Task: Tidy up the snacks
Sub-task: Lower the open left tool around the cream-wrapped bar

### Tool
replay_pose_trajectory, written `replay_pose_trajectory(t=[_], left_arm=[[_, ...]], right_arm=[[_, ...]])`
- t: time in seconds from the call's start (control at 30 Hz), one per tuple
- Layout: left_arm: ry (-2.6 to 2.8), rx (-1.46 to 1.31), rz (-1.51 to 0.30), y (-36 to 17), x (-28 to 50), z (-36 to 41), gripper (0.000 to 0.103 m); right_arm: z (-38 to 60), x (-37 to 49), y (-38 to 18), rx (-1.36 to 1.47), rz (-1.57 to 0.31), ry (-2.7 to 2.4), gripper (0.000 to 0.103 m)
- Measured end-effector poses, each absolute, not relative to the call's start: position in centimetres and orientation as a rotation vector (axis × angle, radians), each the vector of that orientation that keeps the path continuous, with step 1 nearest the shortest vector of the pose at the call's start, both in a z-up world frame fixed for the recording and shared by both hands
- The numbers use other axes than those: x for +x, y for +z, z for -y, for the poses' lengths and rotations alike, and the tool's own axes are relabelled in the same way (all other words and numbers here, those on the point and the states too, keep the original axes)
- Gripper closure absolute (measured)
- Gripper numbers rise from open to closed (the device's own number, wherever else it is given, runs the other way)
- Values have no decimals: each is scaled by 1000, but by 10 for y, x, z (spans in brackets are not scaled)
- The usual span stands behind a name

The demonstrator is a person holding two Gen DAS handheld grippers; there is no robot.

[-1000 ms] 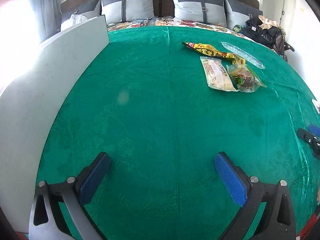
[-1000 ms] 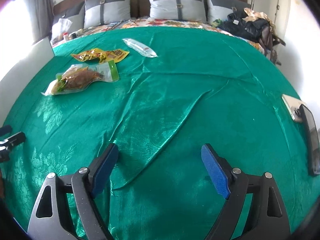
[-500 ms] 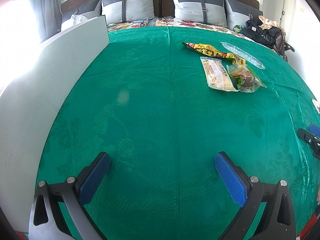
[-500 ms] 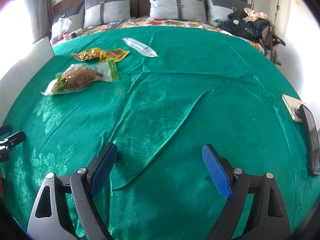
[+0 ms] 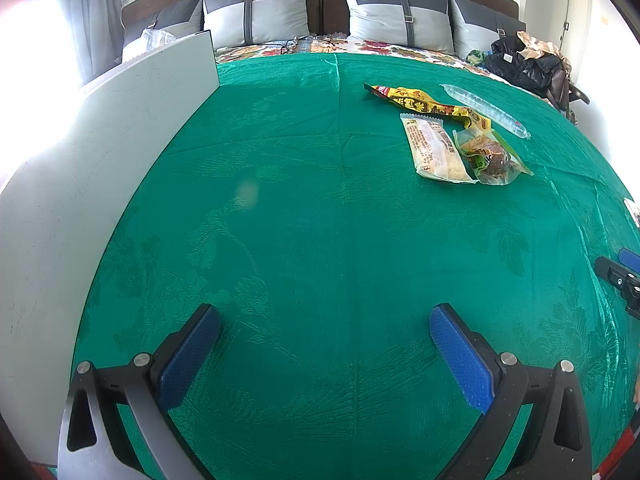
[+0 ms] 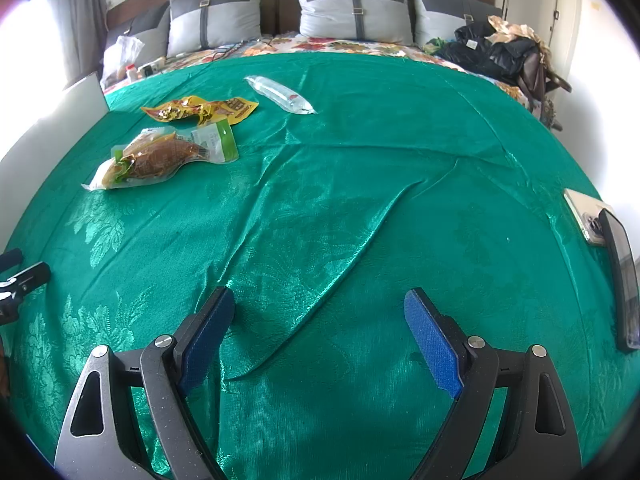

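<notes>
Two pairs of tongs hover over a bed spread with a shiny green cloth. The left tongs stand wide apart, their blue pads bare, holding nothing and touching nothing. The right tongs are likewise spread wide and empty above a long crease in the cloth.

The snacks lie together on the far part of the cloth, well apart from both tongs. A yellow crinkled packet lies farthest back. Just in front of it, a clear pouch of brown food with a green label rests partly over a pale wrapped bar. A long clear tube packet lies beside the yellow one.

A white board stands along the cloth's left edge. Grey pillows line the headboard. Two phones rest at the right edge.

Compared with a second earlier, nothing differs: both tongs have the same spread and place, and every snack lies where it did.
</notes>
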State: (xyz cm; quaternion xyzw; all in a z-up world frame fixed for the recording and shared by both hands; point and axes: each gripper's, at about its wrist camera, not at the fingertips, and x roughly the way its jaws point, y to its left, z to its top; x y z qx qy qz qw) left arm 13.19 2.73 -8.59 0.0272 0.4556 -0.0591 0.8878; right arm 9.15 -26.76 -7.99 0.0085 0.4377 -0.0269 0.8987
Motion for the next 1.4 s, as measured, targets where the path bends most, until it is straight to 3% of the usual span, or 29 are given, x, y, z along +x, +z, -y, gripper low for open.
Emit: replay_pose_trajectory(t=[0.27, 0.4, 0.63, 0.7, 0.8, 0.87, 0.93, 1.2, 1.23, 1.27, 1.33, 1.4], left_arm=[[-201, 3, -1035, -77, 145, -29, 1], [-296, -175, -1037, -50, 183, -21, 1], [-233, -101, -1100, -48, 278, 40, 5], [-183, -41, -1148, -60, 294, 53, 14], [-118, 25, -1127, -67, 296, 57, 37], [-122, 56, -1097, -64, 286, 51, 70], [-150, 37, -1100, -63, 275, 34, 79], [-162, 49, -1070, -65, 190, -37, 78], [-163, 66, -1060, -67, 181, -40, 72], [-162, 85, -1056, -69, 175, -43, 47], [-134, 108, -1052, -73, 169, -51, 14], [-130, 91, -1023, -77, 163, -58, 12]], right_arm=[[268, 91, -80, 18, -907, -55, 14], [268, 91, -80, 19, -907, -55, 14], [268, 92, -80, 20, -908, -54, 13], [267, 91, -80, 21, -908, -53, 13], [267, 91, -80, 21, -908, -53, 13], [268, 92, -81, 21, -909, -53, 13], [267, 92, -81, 22, -910, -52, 12], [266, 93, -82, 20, -913, -51, 11], [267, 93, -82, 20, -913, -50, 11], [267, 93, -82, 20, -913, -50, 11], [266, 93, -82, 20, -913, -51, 11], [266, 93, -82, 20, -913, -51, 11]])
